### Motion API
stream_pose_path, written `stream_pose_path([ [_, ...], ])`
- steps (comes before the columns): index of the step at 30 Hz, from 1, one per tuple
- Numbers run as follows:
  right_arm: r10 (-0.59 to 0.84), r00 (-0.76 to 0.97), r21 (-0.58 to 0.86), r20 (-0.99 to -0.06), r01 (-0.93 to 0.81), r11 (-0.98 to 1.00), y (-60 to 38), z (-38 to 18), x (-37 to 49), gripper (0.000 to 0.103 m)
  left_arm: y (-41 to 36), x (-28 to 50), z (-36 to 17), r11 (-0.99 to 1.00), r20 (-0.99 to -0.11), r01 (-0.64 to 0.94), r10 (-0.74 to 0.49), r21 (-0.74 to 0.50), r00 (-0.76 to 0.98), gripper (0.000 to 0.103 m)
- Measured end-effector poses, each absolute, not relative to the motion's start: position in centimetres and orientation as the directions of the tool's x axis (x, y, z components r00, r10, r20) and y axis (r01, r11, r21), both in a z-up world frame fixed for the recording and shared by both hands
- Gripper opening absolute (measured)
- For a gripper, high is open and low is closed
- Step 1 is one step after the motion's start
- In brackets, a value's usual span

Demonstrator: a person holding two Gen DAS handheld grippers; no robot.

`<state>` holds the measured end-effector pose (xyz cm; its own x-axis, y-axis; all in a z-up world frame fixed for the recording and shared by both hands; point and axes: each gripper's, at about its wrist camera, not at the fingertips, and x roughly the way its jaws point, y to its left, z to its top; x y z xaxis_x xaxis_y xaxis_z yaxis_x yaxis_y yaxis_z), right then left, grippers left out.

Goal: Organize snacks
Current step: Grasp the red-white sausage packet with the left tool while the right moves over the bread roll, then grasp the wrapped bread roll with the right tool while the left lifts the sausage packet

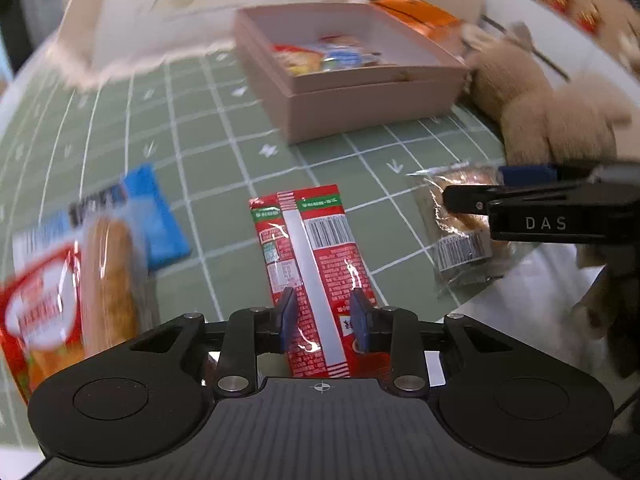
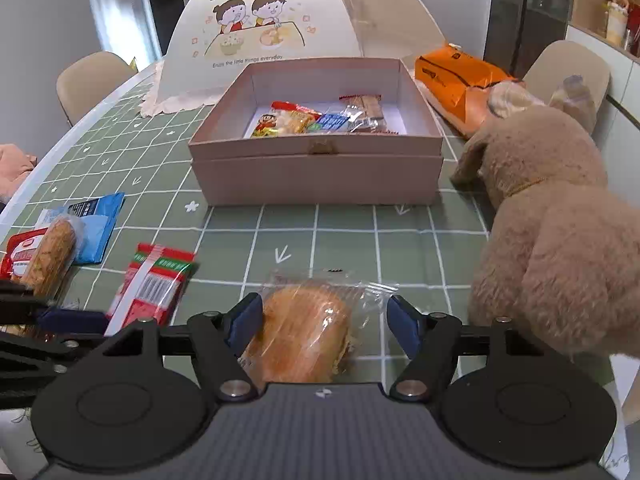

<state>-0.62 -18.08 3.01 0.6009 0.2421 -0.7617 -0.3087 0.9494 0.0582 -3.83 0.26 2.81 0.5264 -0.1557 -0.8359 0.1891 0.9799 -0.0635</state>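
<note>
A pink open box (image 2: 316, 176) stands mid-table and holds several snack packets (image 2: 320, 120); it also shows in the left wrist view (image 1: 368, 104). My left gripper (image 1: 324, 322) is partly closed around a red snack packet (image 1: 316, 248) lying on the green cloth; the pads sit at its edges. That packet shows in the right wrist view (image 2: 156, 284). My right gripper (image 2: 324, 328) is open over a wrapped bread roll (image 2: 304, 332), pads apart on either side. The roll shows in the left wrist view (image 1: 456, 224) under the right gripper's fingers (image 1: 464, 200).
A blue packet (image 2: 94, 226), a wrapped bread stick (image 2: 50, 254) and a red packet (image 2: 22, 254) lie at the left. A plush toy (image 2: 560, 216) sits right of the box. An orange bag (image 2: 460, 76) and a food cover (image 2: 272, 20) stand behind.
</note>
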Motion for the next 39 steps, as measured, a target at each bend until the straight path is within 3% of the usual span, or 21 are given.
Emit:
stream_pose_path([
  [2, 0.242, 0.580, 0.057, -0.778, -0.319, 0.946, -17.8, 2.6, -0.7, 0.074, 0.1, -3.8, 2.8, 0.974, -0.832, 0.226, -0.142, -0.020, 0.536, 0.044],
  [4, 0.244, 0.555, 0.060, -0.795, -0.329, 0.942, -17.5, 1.8, -1.2, 0.074, 0.4, -3.7, 2.7, 0.972, -0.830, 0.236, -0.126, 0.007, 0.543, 0.059],
  [6, 0.229, 0.559, 0.031, -0.797, -0.340, 0.940, -17.0, 1.2, -1.9, 0.077, 1.1, -3.5, 2.6, 0.977, -0.830, 0.214, -0.107, 0.015, 0.547, 0.065],
  [11, 0.226, 0.575, 0.010, -0.787, -0.354, 0.935, -16.7, 0.8, -2.7, 0.079, 2.0, -3.3, 3.0, 0.985, -0.838, 0.143, -0.154, -0.091, 0.523, 0.058],
  [19, 0.227, 0.555, 0.023, -0.801, -0.350, 0.937, -17.9, 1.0, -2.7, 0.079, -1.7, -4.5, 2.3, 0.945, -0.841, 0.318, -0.109, 0.078, 0.530, 0.064],
  [24, 0.213, 0.577, 0.012, -0.789, -0.332, 0.943, -18.4, 0.7, -3.4, 0.081, -0.5, -4.4, 2.3, 0.961, -0.835, 0.274, -0.113, 0.046, 0.538, 0.064],
  [30, 0.211, 0.621, 0.009, -0.755, -0.312, 0.950, -18.5, 0.2, -4.0, 0.090, 0.3, -4.3, 2.1, 0.975, -0.826, 0.220, -0.134, -0.012, 0.547, 0.068],
  [34, 0.211, 0.622, 0.014, -0.754, -0.306, 0.952, -18.3, -0.2, -3.9, 0.103, 0.8, -4.4, 2.2, 0.983, -0.823, 0.174, -0.144, -0.056, 0.549, 0.069],
  [39, 0.185, 0.633, 0.011, -0.752, -0.269, 0.963, -18.1, -0.3, -4.2, 0.103, 0.7, -4.4, 2.3, 0.985, -0.824, 0.160, -0.143, -0.064, 0.549, 0.068],
])
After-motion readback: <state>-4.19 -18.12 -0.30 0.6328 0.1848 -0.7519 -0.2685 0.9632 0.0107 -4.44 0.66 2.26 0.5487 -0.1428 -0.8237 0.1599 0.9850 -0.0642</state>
